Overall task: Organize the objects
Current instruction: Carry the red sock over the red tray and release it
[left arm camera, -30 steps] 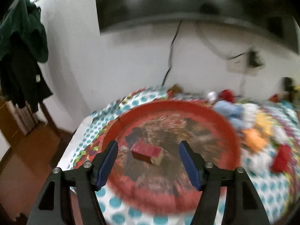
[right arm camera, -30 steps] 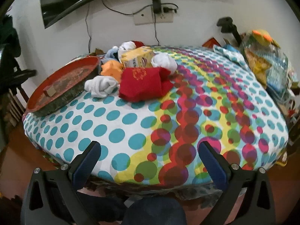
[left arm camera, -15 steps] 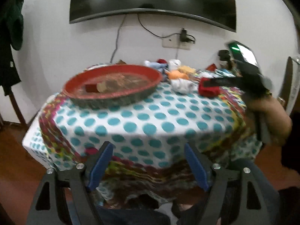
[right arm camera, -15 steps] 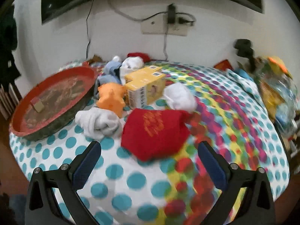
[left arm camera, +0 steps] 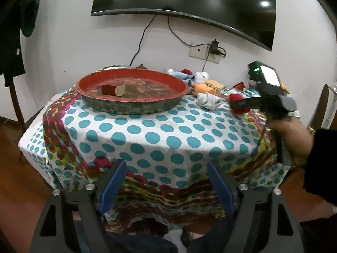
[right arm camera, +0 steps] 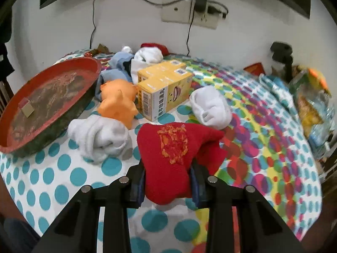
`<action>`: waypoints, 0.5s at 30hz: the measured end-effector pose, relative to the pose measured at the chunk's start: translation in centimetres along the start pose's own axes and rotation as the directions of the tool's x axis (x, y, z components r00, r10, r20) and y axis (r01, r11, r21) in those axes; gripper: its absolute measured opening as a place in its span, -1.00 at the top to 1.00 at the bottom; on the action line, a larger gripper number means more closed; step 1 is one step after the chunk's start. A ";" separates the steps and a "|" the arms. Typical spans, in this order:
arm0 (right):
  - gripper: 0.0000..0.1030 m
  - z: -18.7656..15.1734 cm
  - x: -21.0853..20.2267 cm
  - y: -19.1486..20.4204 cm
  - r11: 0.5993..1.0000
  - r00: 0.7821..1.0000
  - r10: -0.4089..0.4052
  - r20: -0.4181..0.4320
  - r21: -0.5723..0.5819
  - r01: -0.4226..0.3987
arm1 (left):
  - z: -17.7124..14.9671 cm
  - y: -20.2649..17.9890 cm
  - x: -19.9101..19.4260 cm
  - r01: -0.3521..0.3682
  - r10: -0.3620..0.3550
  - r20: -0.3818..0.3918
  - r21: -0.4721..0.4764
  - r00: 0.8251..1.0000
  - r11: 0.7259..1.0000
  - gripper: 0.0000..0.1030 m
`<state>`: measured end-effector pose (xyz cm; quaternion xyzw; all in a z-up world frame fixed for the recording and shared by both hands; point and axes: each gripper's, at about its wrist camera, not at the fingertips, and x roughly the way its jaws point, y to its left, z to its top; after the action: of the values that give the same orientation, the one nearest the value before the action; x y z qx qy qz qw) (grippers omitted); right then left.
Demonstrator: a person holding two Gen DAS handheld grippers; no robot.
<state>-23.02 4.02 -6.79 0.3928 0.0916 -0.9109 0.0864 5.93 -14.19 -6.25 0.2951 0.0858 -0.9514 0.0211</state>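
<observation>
A red sock [right arm camera: 168, 154] with orange embroidery lies on a white tablecloth [right arm camera: 63, 168] dotted teal.

The yellow box [right arm camera: 163, 88] carries a barcode and a column of Chinese characters on its end face, but they are too small to read with certainty. The red sock [right arm camera: 177, 154] bears an orange-gold embroidered emblem that cannot be read.

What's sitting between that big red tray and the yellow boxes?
In the right wrist view, an orange sock bundle lies between the red tray and the yellow boxes, with blue-grey cloth just behind it.
</observation>
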 end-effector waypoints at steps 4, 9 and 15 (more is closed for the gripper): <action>0.39 0.9 -2.0 -0.3 1.000 1.000 -0.014 0.021 -0.003 0.014 | -0.2 -0.4 0.1 -0.033 0.033 -0.006 0.015 0.999 0.999 -0.57; 0.39 4.2 -4.3 1.1 1.000 0.997 0.017 0.075 -0.017 -0.016 | -0.8 -0.6 0.0 -0.063 0.064 -0.007 0.034 0.998 0.997 -0.57; 0.39 8.9 -4.4 5.7 0.994 0.989 0.099 0.110 -0.053 -0.094 | -0.3 0.4 0.5 -0.061 0.061 -0.015 -0.006 0.998 0.998 -0.57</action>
<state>-25.03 -3.18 1.86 0.3426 0.0893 -0.9239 0.1448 5.70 -14.57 -6.86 0.3048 0.0802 -0.9477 0.0505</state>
